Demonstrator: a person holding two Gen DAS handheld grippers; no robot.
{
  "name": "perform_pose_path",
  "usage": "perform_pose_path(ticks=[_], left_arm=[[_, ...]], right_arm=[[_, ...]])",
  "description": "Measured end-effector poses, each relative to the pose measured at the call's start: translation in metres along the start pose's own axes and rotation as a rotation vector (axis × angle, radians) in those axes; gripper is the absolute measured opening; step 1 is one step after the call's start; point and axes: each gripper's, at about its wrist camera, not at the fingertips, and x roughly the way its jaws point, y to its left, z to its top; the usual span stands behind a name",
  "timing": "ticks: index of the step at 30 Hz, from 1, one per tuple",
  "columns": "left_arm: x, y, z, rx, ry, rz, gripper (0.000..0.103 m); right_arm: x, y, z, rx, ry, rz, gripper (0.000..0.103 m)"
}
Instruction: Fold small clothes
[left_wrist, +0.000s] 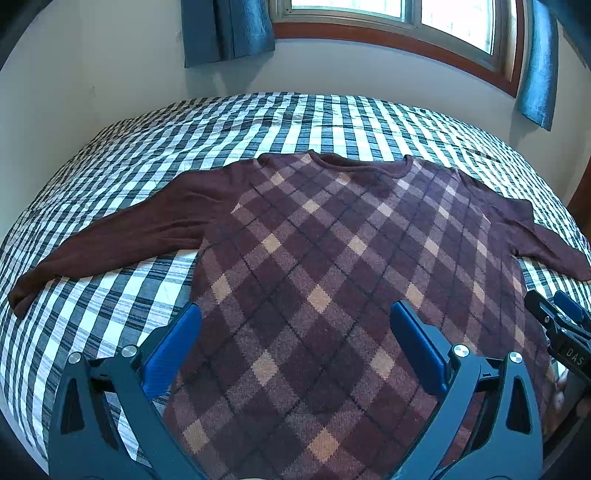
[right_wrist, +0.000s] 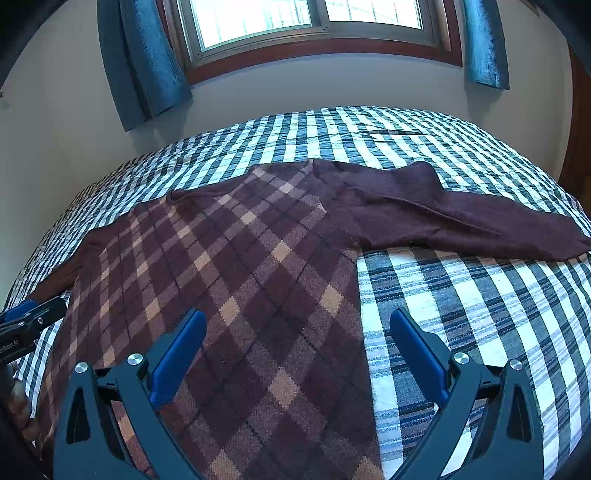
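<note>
From the left wrist view, the left tool (left_wrist: 293, 345) was spread wide and grasped nothing, its two blue fingers (left_wrist: 173, 350) hanging above the lower part of a sweater (left_wrist: 332, 258). The sweater, maroon with a diamond check on the body, lay flat and face up on the bed (left_wrist: 110, 295), straight ahead of the tool and partly between its fingers. One plain maroon sleeve (left_wrist: 110, 236) stretched out to the tool's left across the blue-and-white checked bedspread, and the other sleeve ran off to the right. The collar (left_wrist: 362, 166) lay at the far end, towards the wall. The right tool (left_wrist: 557, 325) showed at the right edge, over the sweater's side; from here I could not tell how it stood. Beyond the bed were a window (left_wrist: 406, 14) and blue curtains (left_wrist: 229, 33).

From the right wrist view, the right tool (right_wrist: 295, 350) was likewise spread wide and empty. Its left finger (right_wrist: 181, 354) hung over the sweater's (right_wrist: 240, 277) body and its right finger over bare bedspread (right_wrist: 461, 295), so the sweater's side edge ran between them. The right-hand sleeve (right_wrist: 443, 218) lay ahead and to the right of the tool. The left tool (right_wrist: 26, 325) showed at the left edge, beside the sweater's far side.
</note>
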Motion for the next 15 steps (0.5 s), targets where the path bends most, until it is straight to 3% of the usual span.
perform_pose_path(ticks=[15], left_arm=[[0.0027,-0.0046,-0.0038,0.012,0.007,0.001,0.101]], right_arm=[[-0.0001,-0.0020,-0.0018,0.016,0.005,0.006,0.099]])
